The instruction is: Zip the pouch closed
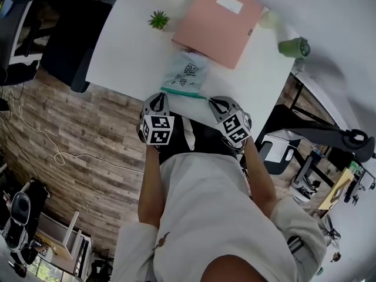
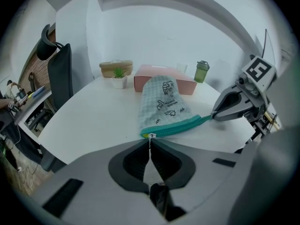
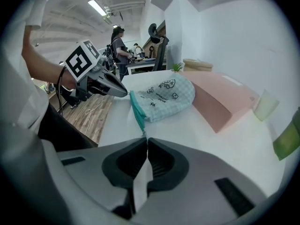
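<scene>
The checked pouch (image 1: 187,72) lies flat by the near edge of the white table (image 1: 129,51), its teal zipper (image 1: 183,93) facing the person. The left gripper (image 1: 160,95) is clenched on the zipper pull (image 2: 151,136) at the 9 o'clock end, and the right gripper (image 1: 210,100) is clenched on the zipper's 3 o'clock end. A pink box (image 1: 218,21) stands at 1 o'clock of the pouch and a small plant (image 1: 158,20) at 11

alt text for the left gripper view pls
Left gripper shut on the zip pull at one end of a checked pouch; the right gripper pinches the other end. Behind, on a white table: pink box, plant, green cup.
</scene>
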Motion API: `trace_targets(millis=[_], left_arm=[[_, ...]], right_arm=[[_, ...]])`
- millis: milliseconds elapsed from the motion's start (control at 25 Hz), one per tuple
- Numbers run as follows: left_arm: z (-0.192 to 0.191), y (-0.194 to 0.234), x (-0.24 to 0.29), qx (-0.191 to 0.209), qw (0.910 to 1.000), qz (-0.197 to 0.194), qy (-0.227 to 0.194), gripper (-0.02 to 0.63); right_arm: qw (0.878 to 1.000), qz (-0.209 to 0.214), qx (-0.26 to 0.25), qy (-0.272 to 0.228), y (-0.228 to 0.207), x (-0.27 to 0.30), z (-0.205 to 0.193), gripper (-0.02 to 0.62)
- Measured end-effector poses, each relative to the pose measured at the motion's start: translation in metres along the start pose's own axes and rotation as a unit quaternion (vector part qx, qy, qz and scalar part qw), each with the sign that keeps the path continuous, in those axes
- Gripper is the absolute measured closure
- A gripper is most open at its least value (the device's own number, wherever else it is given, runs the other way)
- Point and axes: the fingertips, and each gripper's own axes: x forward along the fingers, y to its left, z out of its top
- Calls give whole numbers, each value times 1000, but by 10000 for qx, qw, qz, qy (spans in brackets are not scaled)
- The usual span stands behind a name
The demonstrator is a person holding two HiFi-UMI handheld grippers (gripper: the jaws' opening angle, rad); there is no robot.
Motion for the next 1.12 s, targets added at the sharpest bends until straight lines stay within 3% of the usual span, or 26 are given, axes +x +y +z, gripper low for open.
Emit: trace_targets(millis=[280, 640, 880, 1120], left_arm=[[-3, -1, 2, 292, 9992, -281, -25, 601], [-1, -6, -1, 683, 9957, -626, -13, 600], [43, -4, -26, 711, 9921, -768, -688, 532], [125, -6, -66, 982, 9766, -825, -1724, 432]], right_arm=[[9997, -208, 51, 91, 5, 6, -6, 581], [9986, -395, 340, -48, 6, 0, 3, 518], [9901, -838, 814, -775, -5, -25, 40, 468], [9645, -1696, 1044, -1737, -31, -77, 102, 421]])
